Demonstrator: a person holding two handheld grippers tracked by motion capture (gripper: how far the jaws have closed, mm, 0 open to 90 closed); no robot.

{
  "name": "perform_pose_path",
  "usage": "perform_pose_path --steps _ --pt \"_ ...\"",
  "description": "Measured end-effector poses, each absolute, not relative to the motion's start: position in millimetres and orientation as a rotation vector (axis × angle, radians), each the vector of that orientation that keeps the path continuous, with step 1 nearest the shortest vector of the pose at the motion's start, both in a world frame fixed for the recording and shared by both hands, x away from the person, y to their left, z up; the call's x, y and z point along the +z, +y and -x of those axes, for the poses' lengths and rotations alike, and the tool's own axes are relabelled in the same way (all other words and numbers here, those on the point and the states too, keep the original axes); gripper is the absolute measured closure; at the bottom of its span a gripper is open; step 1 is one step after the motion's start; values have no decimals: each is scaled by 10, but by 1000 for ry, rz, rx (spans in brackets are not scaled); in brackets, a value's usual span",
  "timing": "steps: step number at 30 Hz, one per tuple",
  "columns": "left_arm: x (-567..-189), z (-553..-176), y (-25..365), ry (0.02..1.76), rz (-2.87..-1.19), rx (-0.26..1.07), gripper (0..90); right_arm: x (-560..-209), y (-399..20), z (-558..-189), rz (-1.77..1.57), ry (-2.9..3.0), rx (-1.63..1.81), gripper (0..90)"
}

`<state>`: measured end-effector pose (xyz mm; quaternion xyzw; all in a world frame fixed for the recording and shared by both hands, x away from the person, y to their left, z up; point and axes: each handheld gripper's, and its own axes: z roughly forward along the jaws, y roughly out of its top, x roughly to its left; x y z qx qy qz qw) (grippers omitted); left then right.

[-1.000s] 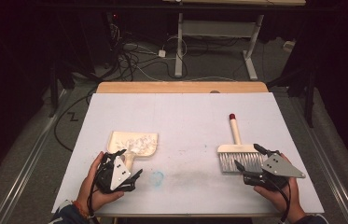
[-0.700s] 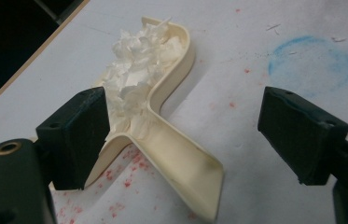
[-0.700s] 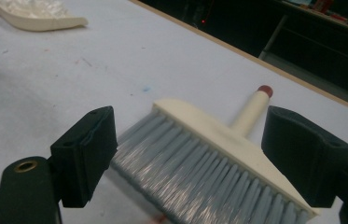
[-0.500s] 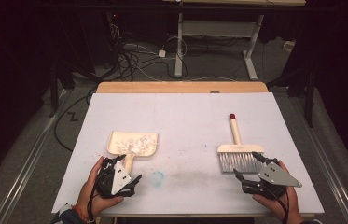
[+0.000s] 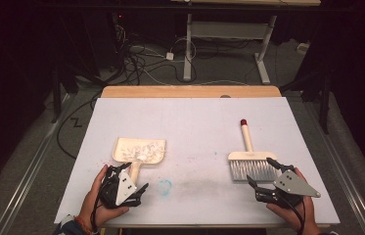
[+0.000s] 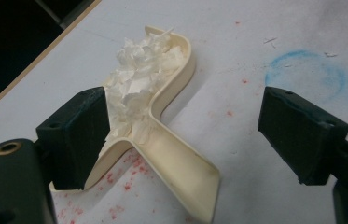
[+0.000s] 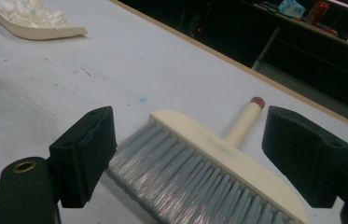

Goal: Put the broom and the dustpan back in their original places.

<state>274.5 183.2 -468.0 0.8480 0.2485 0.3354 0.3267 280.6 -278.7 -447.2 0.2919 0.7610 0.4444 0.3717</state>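
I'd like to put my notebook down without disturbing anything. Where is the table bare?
The far half of the table is bare, beyond the dustpan and brush; so is the strip between them. The near edge is crowded: left gripper by the dustpan's handle, right gripper by the bristles.

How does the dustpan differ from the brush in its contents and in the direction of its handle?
The dustpan holds white shreds; the brush carries nothing. The dustpan's handle points toward the person, while the brush's red-tipped handle points away. Both are cream plastic and lie flat on the white table.
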Motion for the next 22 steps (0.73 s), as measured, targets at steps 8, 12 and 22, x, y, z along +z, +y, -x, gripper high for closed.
perform_pose_path --steps 8,12,22 --pt "-4667 -2741 1825 676 -2204 899 160 -4486 -2792 -2824 -766 1959 1138 194" --pt "-4662 -2738 1817 679 -2205 907 160 -4479 -2794 -2816 -760 1958 1137 193" --pt "-4662 -2782 1814 699 -2202 917 160 -4502 -2806 -2844 -774 1963 1118 198"
